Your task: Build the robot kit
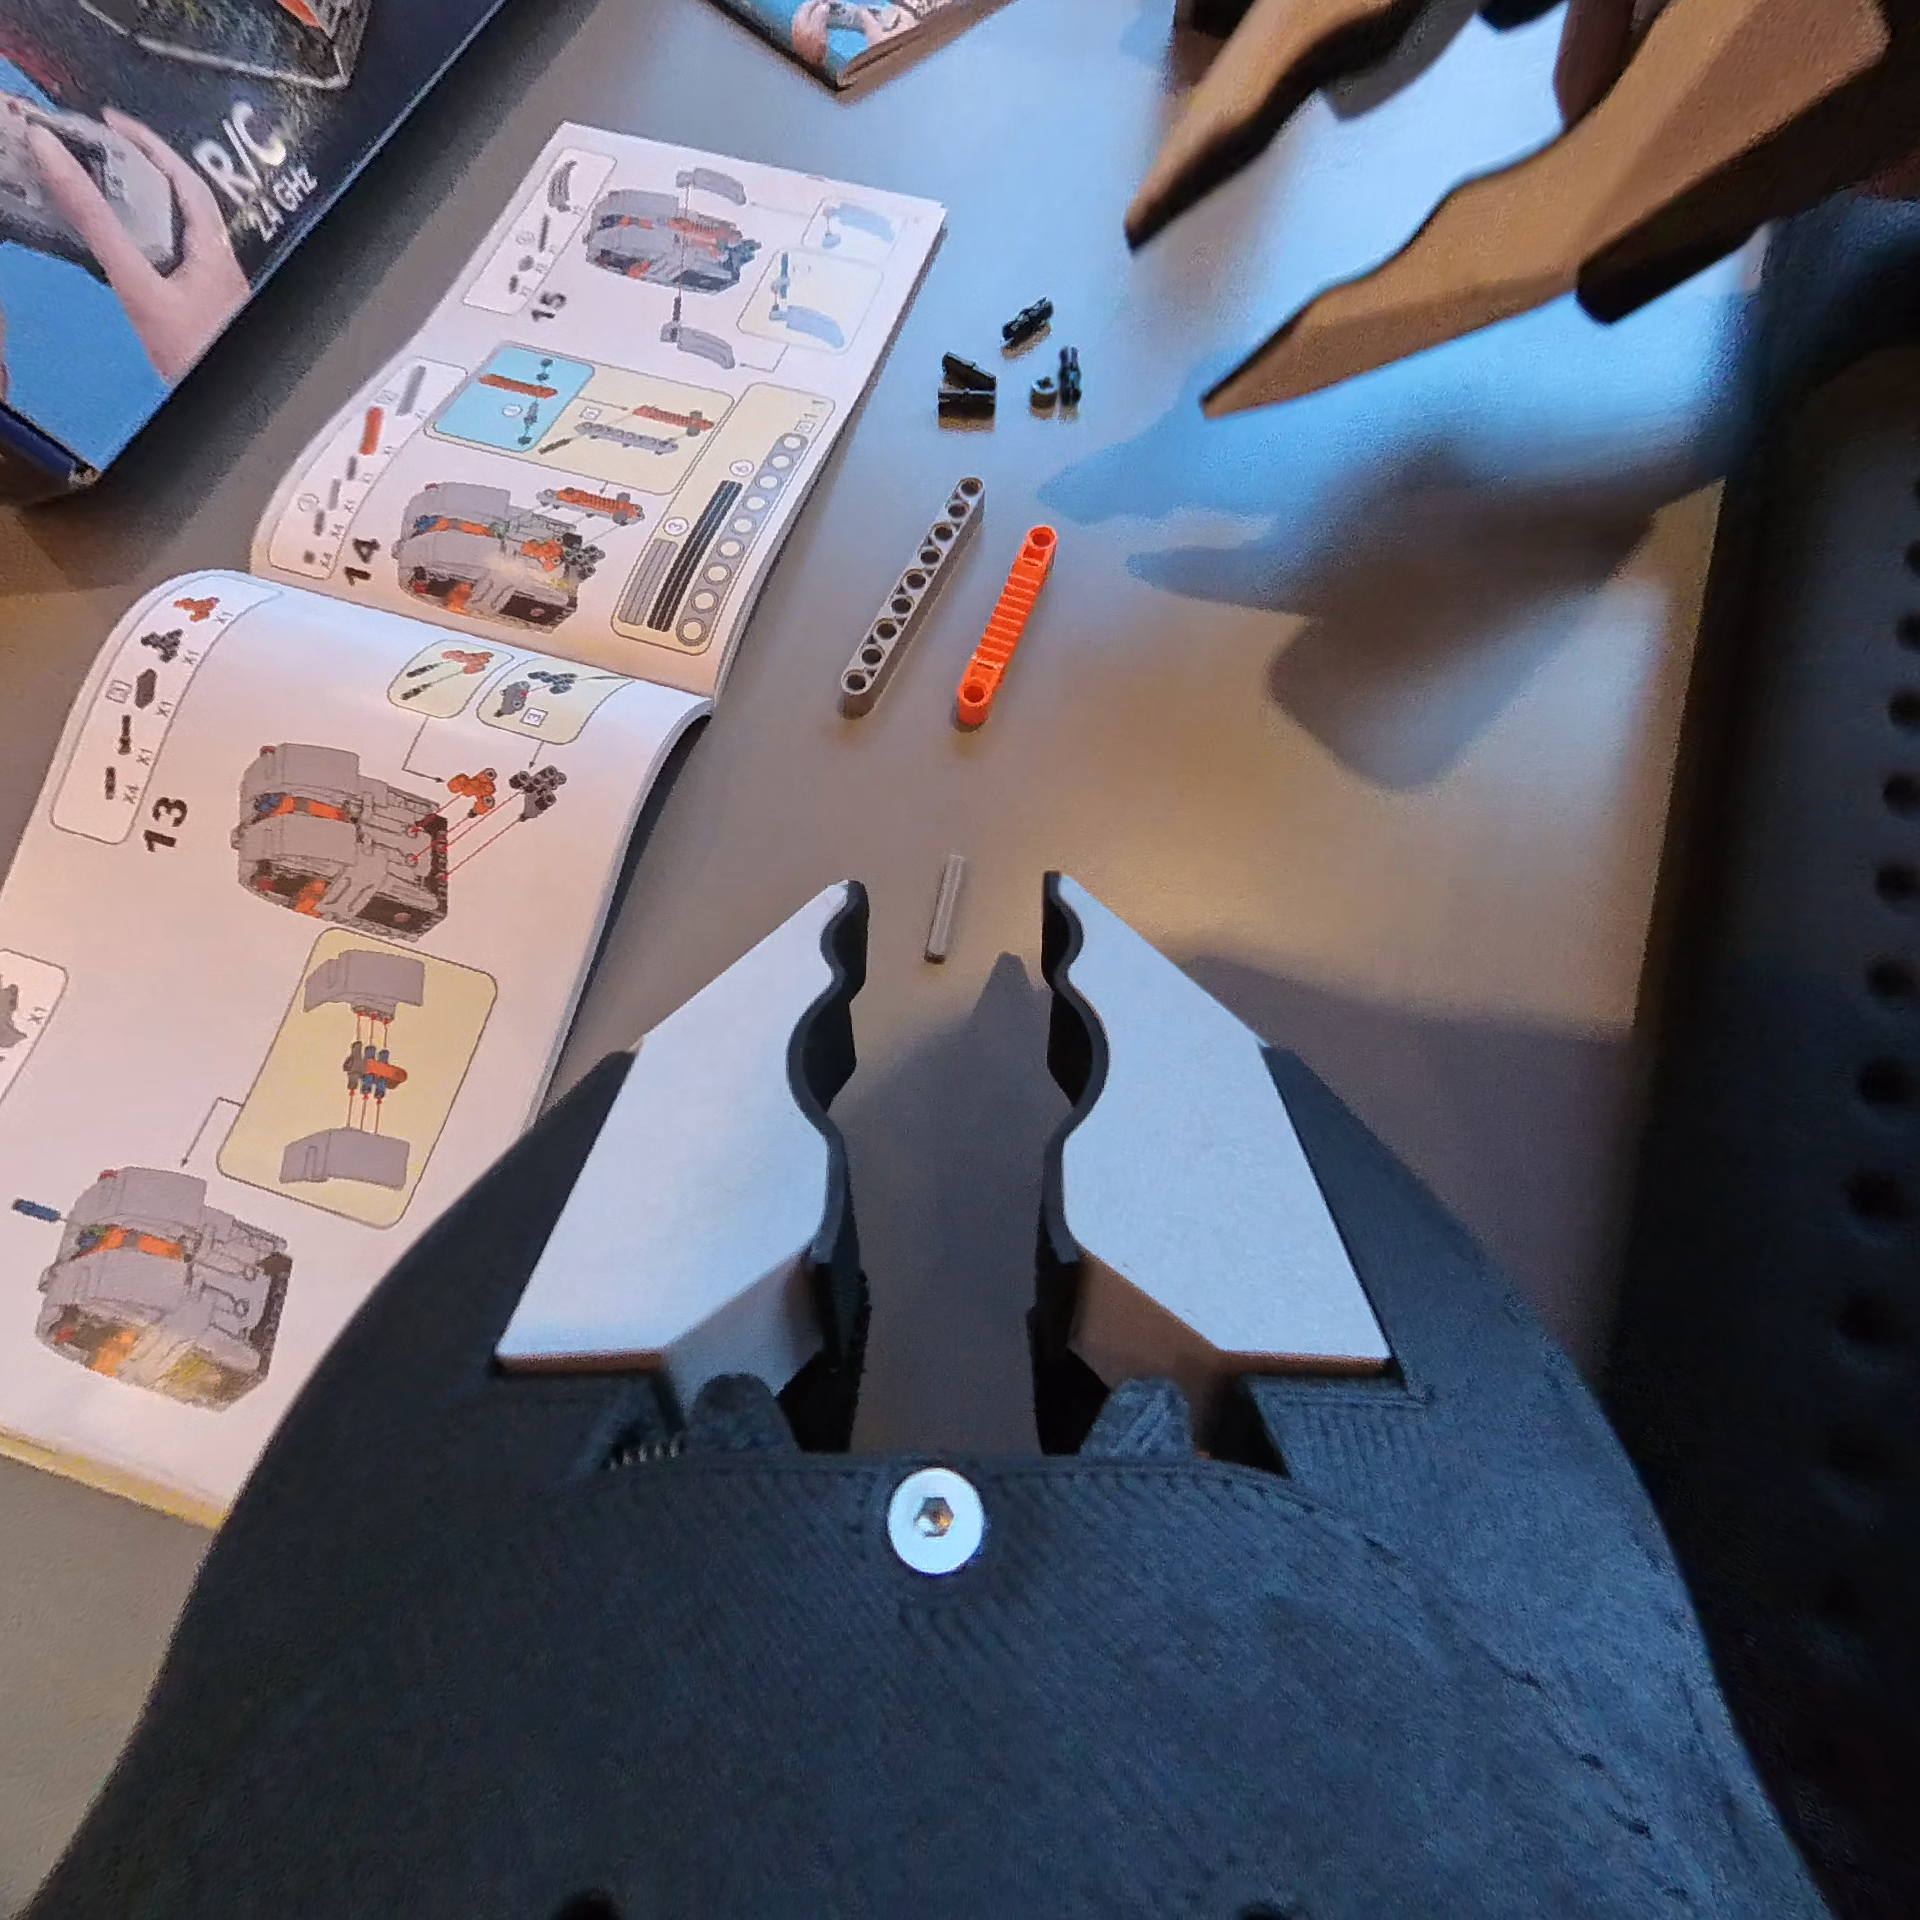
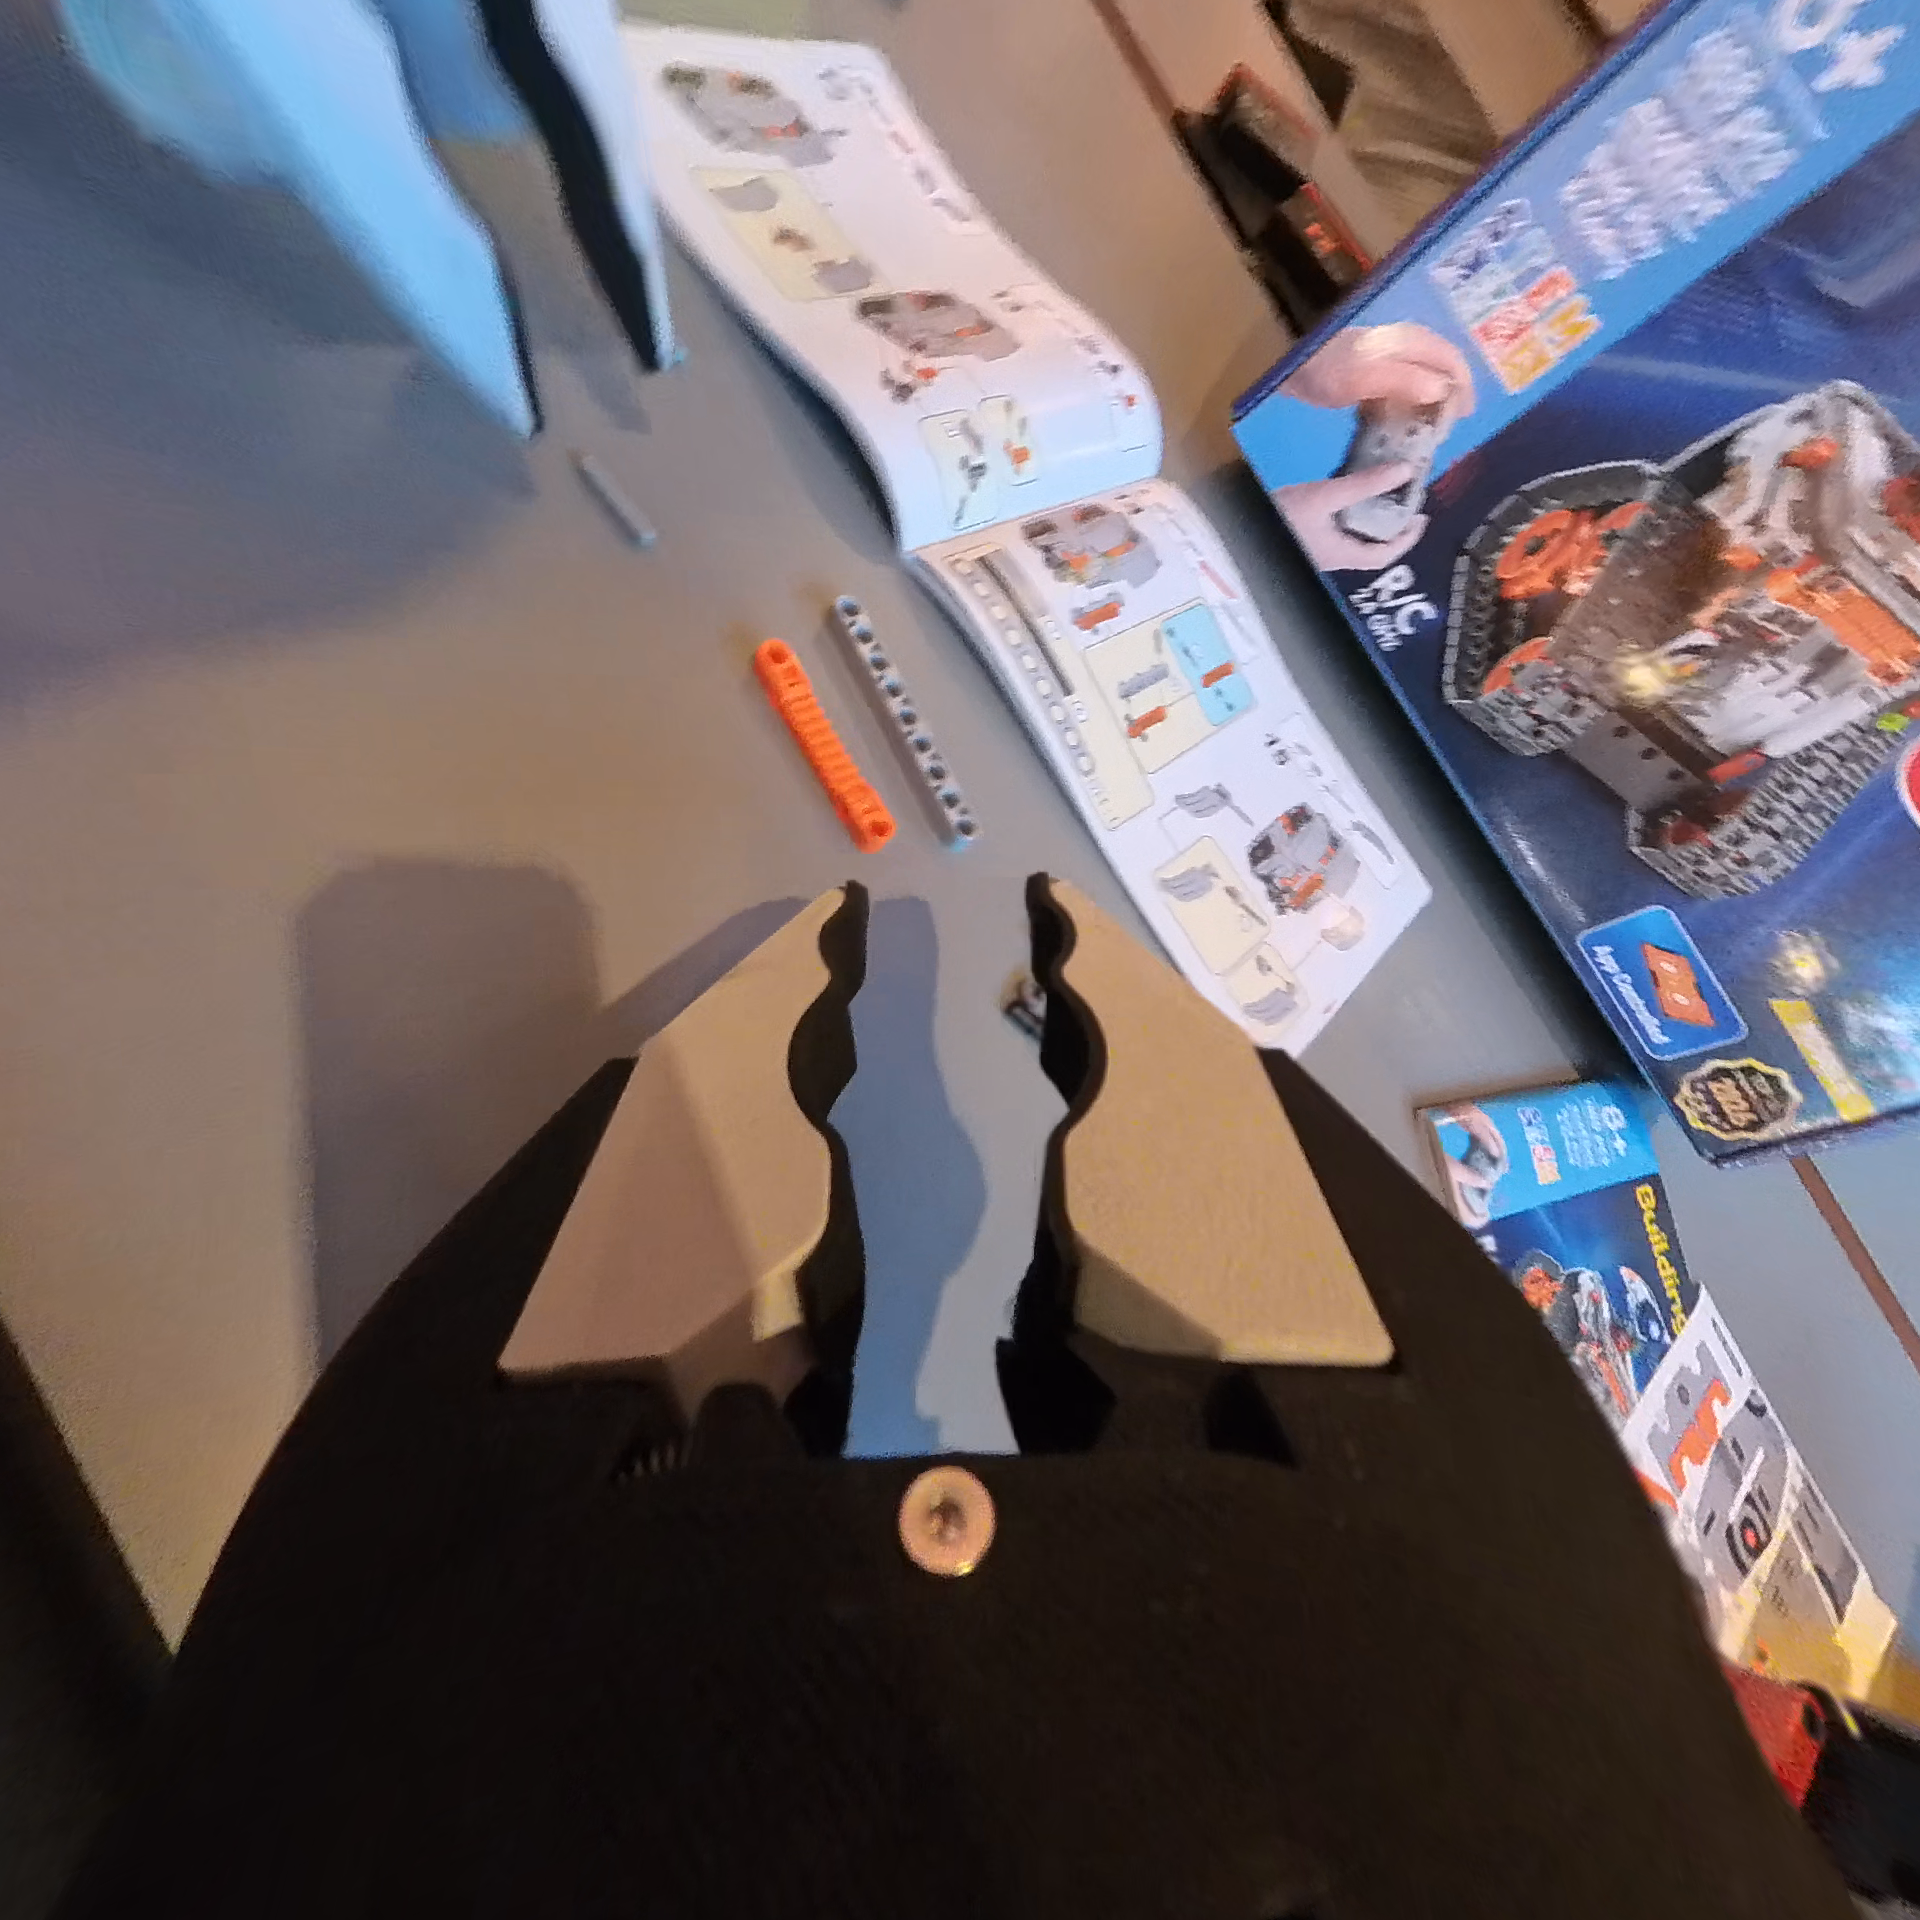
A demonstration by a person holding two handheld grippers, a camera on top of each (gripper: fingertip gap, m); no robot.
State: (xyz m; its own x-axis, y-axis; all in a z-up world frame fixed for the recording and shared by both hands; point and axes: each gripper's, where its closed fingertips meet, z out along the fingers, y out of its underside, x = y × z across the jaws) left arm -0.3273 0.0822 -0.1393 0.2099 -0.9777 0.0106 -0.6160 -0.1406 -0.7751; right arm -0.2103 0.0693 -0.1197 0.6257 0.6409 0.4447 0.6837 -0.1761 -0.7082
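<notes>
My left gripper (image 1: 951, 896) is open and empty above the grey table, with a short grey axle (image 1: 943, 906) lying between its fingertips. Beyond it lie a grey beam with holes (image 1: 912, 595) and an orange toothed bar (image 1: 1006, 624), then several small black pins (image 1: 966, 387). My right gripper (image 2: 943, 902) is open and empty just short of the orange toothed bar (image 2: 821, 743) and grey beam (image 2: 902, 722); a small black pin (image 2: 1023, 1003) shows beside its right finger. It also shows blurred in the left wrist view (image 1: 1382, 270). The axle (image 2: 615, 499) lies farther off, near the left gripper's fingers (image 2: 468, 260).
An open instruction booklet (image 1: 436, 665) lies left of the parts, also in the right wrist view (image 2: 1091, 623). A large blue toy box (image 2: 1662, 623) stands beyond it, and a smaller booklet (image 2: 1621, 1299) lies at the right. A dark perforated chair back (image 1: 1829, 935) is at the right. Some 12 cm of space lies between my two pairs of fingers. My right tips are roughly 6 cm from the orange toothed bar (image 2: 821, 743). My left wrist view (image 1: 1007, 621) looks at it from another angle.
</notes>
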